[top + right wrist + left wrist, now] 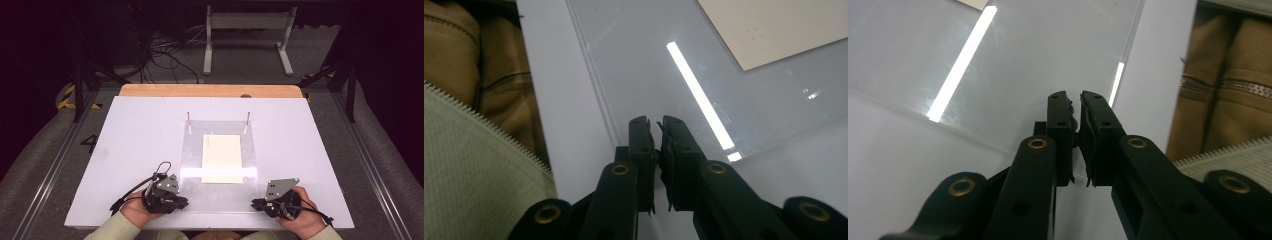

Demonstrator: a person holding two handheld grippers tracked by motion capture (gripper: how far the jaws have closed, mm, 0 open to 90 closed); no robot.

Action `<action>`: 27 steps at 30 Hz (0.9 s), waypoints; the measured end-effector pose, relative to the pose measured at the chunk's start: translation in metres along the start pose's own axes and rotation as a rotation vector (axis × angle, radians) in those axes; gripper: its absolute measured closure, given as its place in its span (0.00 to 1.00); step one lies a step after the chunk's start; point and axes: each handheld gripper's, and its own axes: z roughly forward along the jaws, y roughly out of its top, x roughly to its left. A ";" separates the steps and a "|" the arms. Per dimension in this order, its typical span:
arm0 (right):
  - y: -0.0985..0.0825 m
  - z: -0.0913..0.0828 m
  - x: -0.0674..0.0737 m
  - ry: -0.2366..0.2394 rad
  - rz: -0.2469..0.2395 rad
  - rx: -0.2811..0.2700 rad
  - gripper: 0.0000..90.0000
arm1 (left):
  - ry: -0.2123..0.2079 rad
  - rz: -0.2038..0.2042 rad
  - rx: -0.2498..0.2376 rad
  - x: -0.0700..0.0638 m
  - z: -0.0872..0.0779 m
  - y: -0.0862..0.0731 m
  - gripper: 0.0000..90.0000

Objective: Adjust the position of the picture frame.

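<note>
While both grippers rest at the near edge of the worktop (125,150), neither holds anything: the left gripper (184,202) lies just off the near left corner of a clear sheet (220,197), the right gripper (256,203) just off its near right corner, and each points inward toward the other. Seen in the left gripper view, the left gripper (1076,105) has its jaws pressed almost together with only a thin slit between the pads and nothing in it; the right gripper (655,127) in its own view stands the same way, near the sheet's edge. This sheet (644,75) looks like a stiff, glossy plastic plate lying flat on the worktop; judged from its shine and the strip of reflected light across it, it is probably light, smooth and slippery, and liable to scratch rather than break. Lying flush, it offers no raised lip, so a hold would best be taken at a near corner or side edge, after one jaw is worked under it. Under or on the sheet's middle lies a cream paper (222,158), thin and limp, which would slide if the sheet were tilted. At the far edge two thin pins (188,121) stand upright, one at each far corner of the sheet. No container is present.
</note>
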 end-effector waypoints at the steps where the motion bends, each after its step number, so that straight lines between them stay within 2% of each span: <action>1: -0.001 -0.001 0.003 0.004 -0.004 0.001 0.92 | -0.012 0.010 0.008 -0.002 0.000 -0.001 0.92; 4: -0.005 -0.004 0.012 0.014 -0.008 -0.002 0.92 | -0.022 0.031 0.022 -0.010 0.000 -0.001 0.92; 15: -0.008 -0.008 0.022 0.030 -0.017 0.018 0.92 | -0.046 0.052 0.036 -0.019 0.001 -0.002 0.92; 17: -0.008 -0.008 0.022 0.035 -0.012 0.015 0.91 | -0.053 0.056 0.037 -0.019 0.001 -0.002 0.92; 19: -0.009 -0.008 0.022 0.043 0.003 0.013 0.87 | -0.058 0.053 0.038 -0.019 0.001 -0.002 0.91; 20: -0.008 -0.008 0.022 0.056 0.030 0.005 0.84 | -0.065 0.057 0.036 -0.019 0.001 -0.002 0.89; 21: -0.008 -0.009 0.022 0.061 0.040 -0.012 0.84 | -0.065 0.062 0.029 -0.019 0.000 -0.001 0.87; 23: -0.006 -0.012 0.022 0.049 0.029 -0.057 0.84 | -0.048 0.068 -0.006 -0.019 -0.004 0.000 0.82; 25: -0.004 -0.020 0.020 0.023 0.034 -0.134 0.82 | -0.020 0.057 -0.078 -0.018 -0.010 0.001 0.77; 27: -0.004 -0.026 0.016 0.001 0.056 -0.193 0.81 | 0.028 0.020 -0.155 -0.014 -0.018 0.001 0.74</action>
